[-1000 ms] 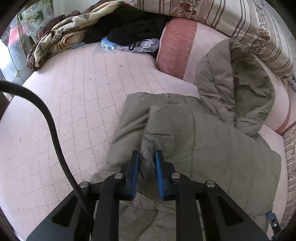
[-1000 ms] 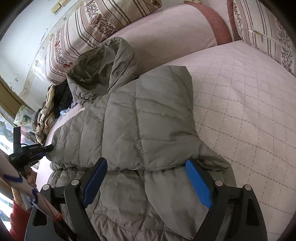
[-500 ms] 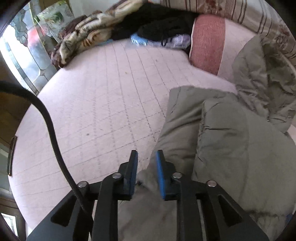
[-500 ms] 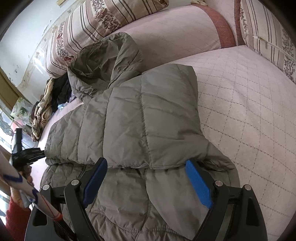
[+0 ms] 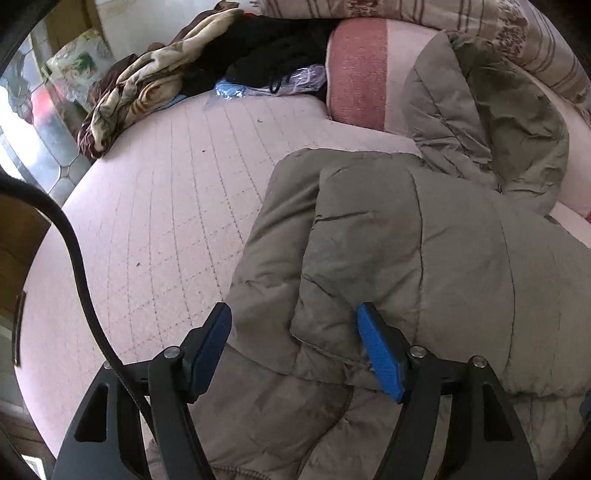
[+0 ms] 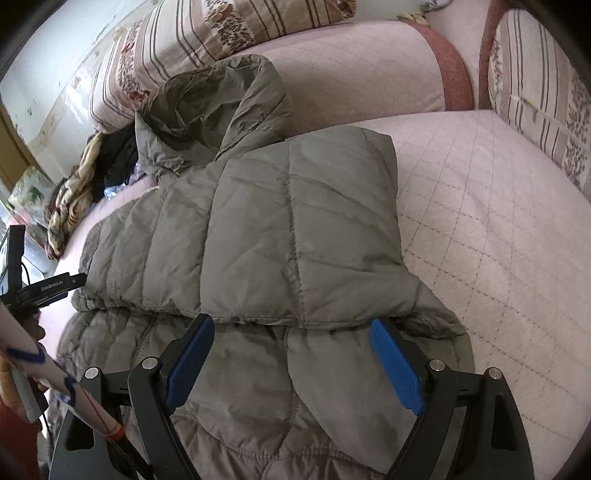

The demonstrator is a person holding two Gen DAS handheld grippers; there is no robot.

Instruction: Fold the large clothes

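A grey-green quilted hooded jacket (image 5: 406, 258) lies on the pink quilted sofa seat (image 5: 166, 203), both sleeves folded across its body, hood (image 5: 498, 122) against the backrest. It also shows in the right wrist view (image 6: 277, 240). My left gripper (image 5: 295, 339) is open and empty, just above the folded left sleeve edge. My right gripper (image 6: 291, 354) is open and empty, over the folded sleeve edge near the jacket's middle. The left gripper shows at the left edge of the right wrist view (image 6: 55, 288).
A pile of clothes and a patterned blanket (image 5: 147, 85) lies at the seat's far end, with a plastic bag (image 5: 266, 85). Striped floral cushions (image 6: 221, 33) line the backrest. A cushion (image 6: 535, 92) stands at the right. The sofa's front edge (image 5: 44, 332) curves at left.
My left gripper was shut on the sleeve fabric, carried it across, and has now opened and let it go. The right gripper stayed open and nearly still.
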